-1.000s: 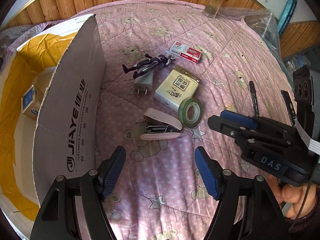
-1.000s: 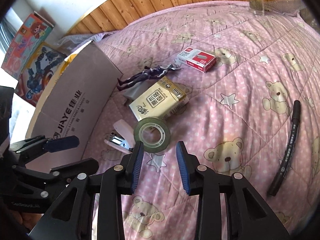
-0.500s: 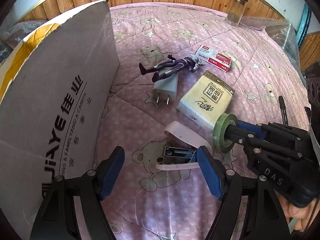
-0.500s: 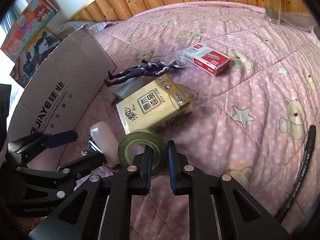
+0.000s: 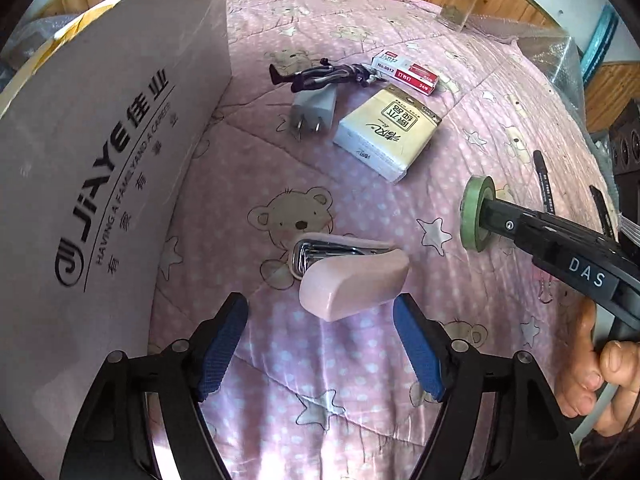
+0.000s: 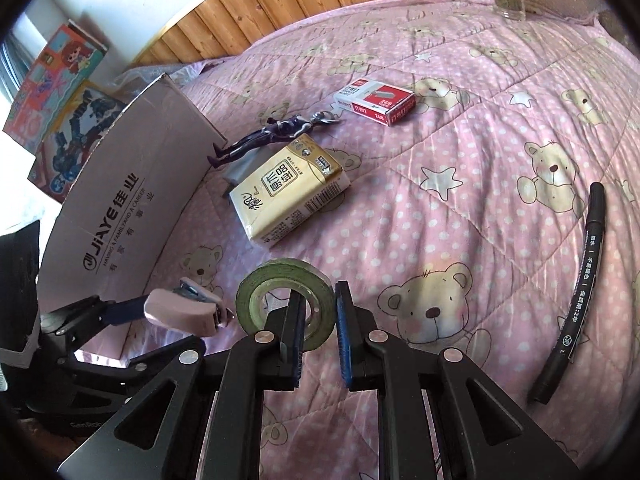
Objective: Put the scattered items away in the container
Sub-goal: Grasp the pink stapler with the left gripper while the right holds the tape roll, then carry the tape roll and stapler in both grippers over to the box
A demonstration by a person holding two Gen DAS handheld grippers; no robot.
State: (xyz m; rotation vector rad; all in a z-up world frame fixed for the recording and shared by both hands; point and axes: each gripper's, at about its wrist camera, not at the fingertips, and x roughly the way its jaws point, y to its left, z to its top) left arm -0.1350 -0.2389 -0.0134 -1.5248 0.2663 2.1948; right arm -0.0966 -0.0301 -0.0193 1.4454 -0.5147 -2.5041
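The right claw (image 6: 318, 322) pinches the tape roll (image 6: 285, 304), while only the left view shows the left claw (image 5: 320, 344) spread wide behind the stapler (image 5: 352, 276).

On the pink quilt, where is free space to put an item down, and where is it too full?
Free: the wide stretch between the yellow tissue pack and the black marker pen, and the strip beside the cardboard box wall. Crowded: the red-and-white staple box, dark toy figure and white plug adapter cluster close to the pack.
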